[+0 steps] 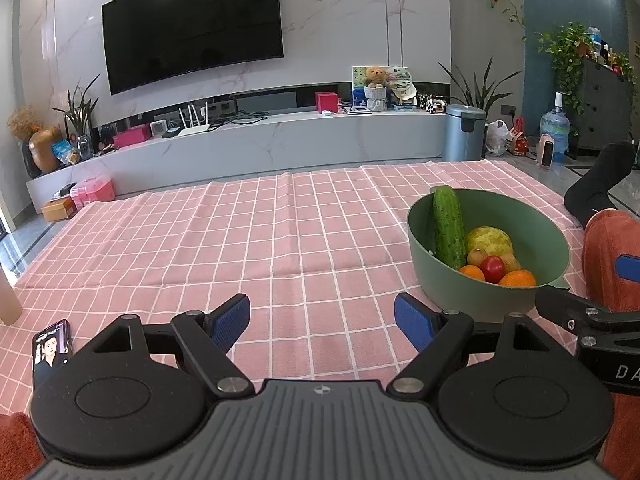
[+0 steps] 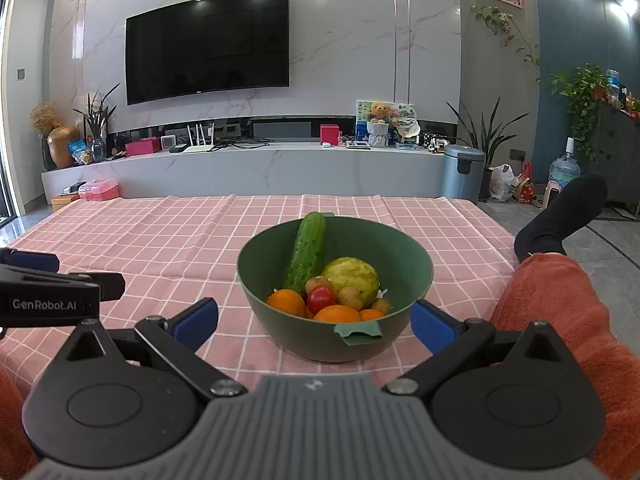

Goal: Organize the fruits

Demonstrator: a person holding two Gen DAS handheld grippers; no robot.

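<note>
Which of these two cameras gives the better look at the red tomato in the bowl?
The right wrist view: the tomato sits almost centred, close, among the oranges in the green bowl. The left wrist view shows the same tomato smaller, off to the right side, partly hidden behind the bowl's near rim.

The bowl (image 2: 336, 340) wall hides the lower halves of the oranges (image 2: 286, 302) and the foot of the cucumber (image 2: 306, 254). In the left wrist view, the phone (image 1: 52, 346) at the counter's near left edge is partly covered by the left tongs' body, and the right tongs (image 1: 592, 316) are cut off by the right edge.
</note>
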